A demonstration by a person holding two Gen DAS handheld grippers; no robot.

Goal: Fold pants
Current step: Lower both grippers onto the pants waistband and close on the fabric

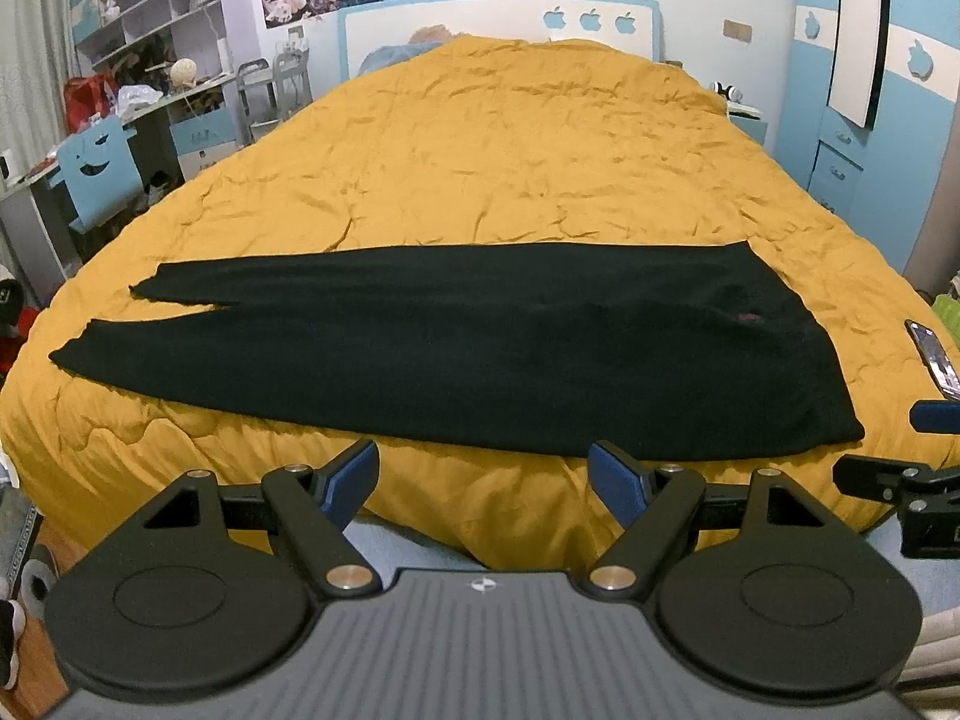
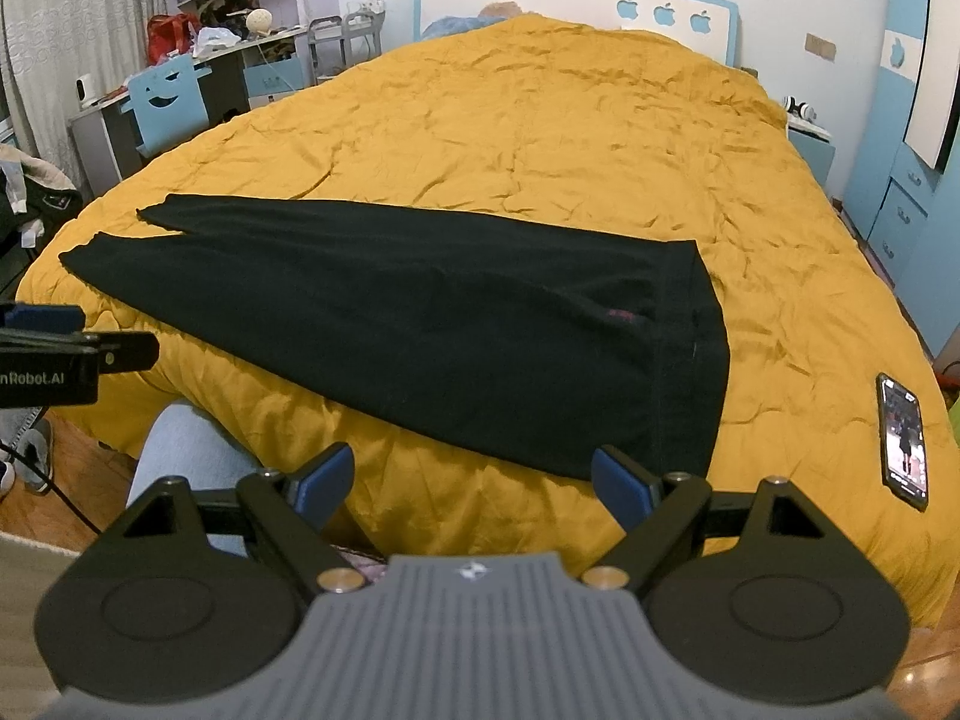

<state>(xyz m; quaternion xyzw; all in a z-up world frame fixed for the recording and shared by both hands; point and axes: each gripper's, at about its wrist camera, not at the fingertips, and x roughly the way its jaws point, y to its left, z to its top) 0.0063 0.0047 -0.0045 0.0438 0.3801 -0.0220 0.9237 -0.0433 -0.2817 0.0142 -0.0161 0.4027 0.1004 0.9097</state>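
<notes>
Black pants (image 1: 456, 348) lie flat across the near part of a yellow quilt (image 1: 480, 150), legs to the left, waistband to the right. They also show in the right wrist view (image 2: 420, 324). My left gripper (image 1: 483, 480) is open and empty, held just short of the pants' near edge. My right gripper (image 2: 471, 489) is open and empty, near the waistband corner (image 2: 660, 456). Each gripper shows at the edge of the other's view: the right one (image 1: 900, 480) and the left one (image 2: 60, 354).
A phone (image 2: 903, 441) lies on the quilt at the right edge, also in the left wrist view (image 1: 936, 360). A desk and blue chair (image 1: 96, 174) stand left of the bed, blue drawers (image 2: 900, 210) to the right. A person's knee in jeans (image 2: 180, 450) is at the bed's front.
</notes>
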